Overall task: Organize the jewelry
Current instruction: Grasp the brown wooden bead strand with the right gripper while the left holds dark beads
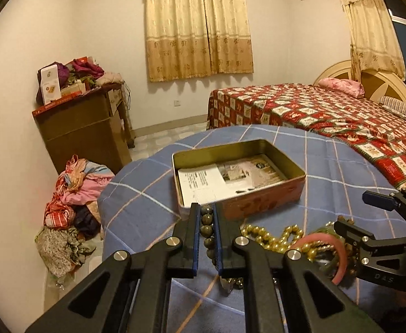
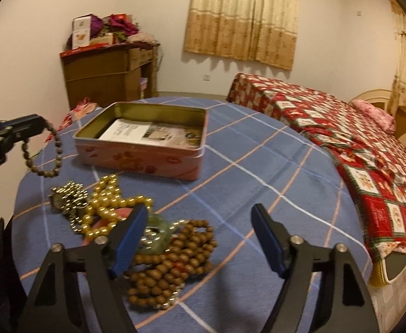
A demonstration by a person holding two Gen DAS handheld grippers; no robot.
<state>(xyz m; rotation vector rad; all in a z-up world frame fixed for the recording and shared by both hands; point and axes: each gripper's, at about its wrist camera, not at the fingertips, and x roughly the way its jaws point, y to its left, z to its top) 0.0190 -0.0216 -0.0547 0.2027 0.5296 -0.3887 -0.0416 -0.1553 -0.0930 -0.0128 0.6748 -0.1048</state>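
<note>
My left gripper (image 1: 205,208) is shut on a dark bead bracelet (image 1: 206,229), lifted just in front of an open pink tin (image 1: 258,202) lined with paper. From the right wrist view the bracelet (image 2: 50,155) hangs in a loop from the left gripper (image 2: 37,125), left of the tin (image 2: 136,158). My right gripper (image 2: 200,213) stands open over a heap of jewelry: a brown wooden bead strand (image 2: 175,260), a green jade piece (image 2: 160,226), gold beads (image 2: 108,202) and a dark watch chain (image 2: 67,197). A pink bangle (image 1: 339,252) lies by the right gripper (image 1: 362,213).
Everything sits on a round table with a blue plaid cloth (image 2: 258,166). A bed with a red patterned cover (image 2: 355,138) runs along the right. A brown cabinet (image 1: 86,127) with boxes stands at the back left, and clothes (image 1: 72,194) lie piled on the floor.
</note>
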